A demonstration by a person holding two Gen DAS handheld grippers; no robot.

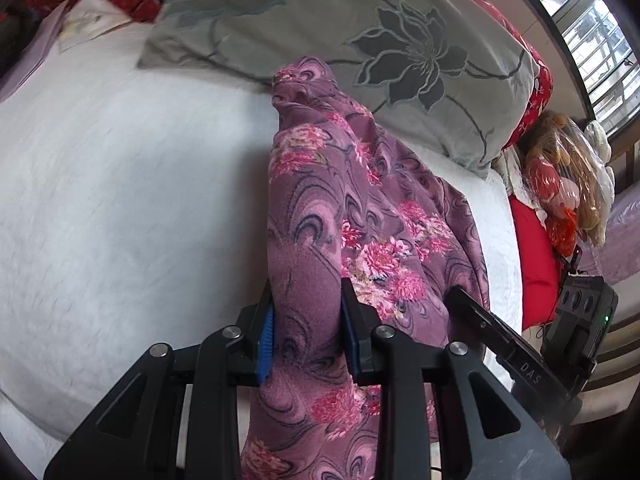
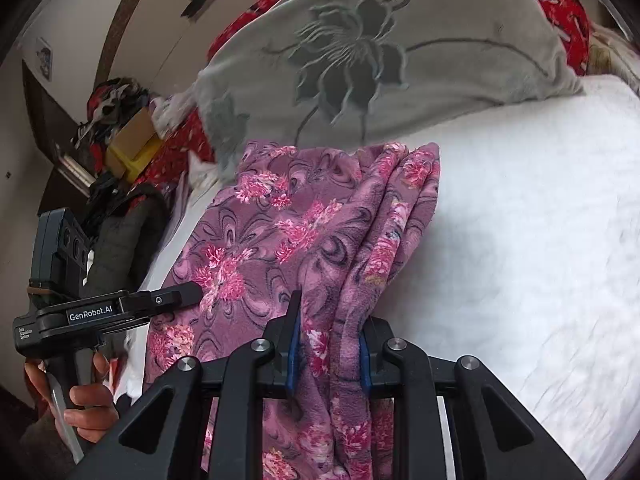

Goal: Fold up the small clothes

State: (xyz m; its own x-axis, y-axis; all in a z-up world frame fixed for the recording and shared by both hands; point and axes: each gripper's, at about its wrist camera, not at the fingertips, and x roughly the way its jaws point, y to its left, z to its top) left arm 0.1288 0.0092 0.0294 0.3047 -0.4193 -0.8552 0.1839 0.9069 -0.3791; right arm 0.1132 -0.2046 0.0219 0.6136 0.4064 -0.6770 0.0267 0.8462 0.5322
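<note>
Okay, my left gripper [image 1: 306, 340] and right gripper [image 2: 328, 354] are both clamped on the purple floral garment [image 1: 360, 216], draping toward 12 o'clock over the white bed [image 1: 120, 200].

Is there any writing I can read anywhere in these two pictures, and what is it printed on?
"GenRobot.AI": white label on the side of the left gripper, seen from the right wrist.
"DAS": white letters on the black finger of the right gripper, seen from the left wrist.
Small white print below the GenRobot.AI label: too small to read.
Picture on the far wall: blurred, unreadable.
</note>
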